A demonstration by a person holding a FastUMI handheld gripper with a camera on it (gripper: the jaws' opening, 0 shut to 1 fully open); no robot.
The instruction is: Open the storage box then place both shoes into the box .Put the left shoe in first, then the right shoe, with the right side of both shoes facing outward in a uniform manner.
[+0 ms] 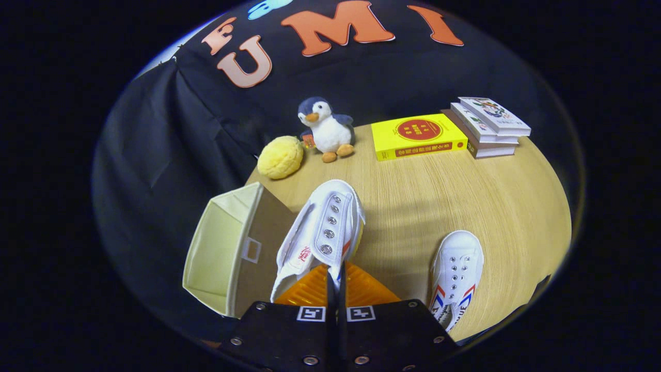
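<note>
White canvas left shoe (323, 232) hanging pinched at the collar in narrow tongs (335, 279), centre frame, beside open storage box (227, 253) at lower left. Right shoe (457, 276) waiting on desk (465, 196), lower right. Risking slip from thin edge grip, or catching on box rim.

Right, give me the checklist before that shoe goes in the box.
1. Storage box open: ok, its mouth gapes beside the held shoe.
2. Tool shut on the held shoe: ok, fingers pinch its rim.
3. Held shoe is the left one: cannot tell.
4. Second shoe waiting on the table: ok.
5. Inside of the box free: ok where visible.
</note>
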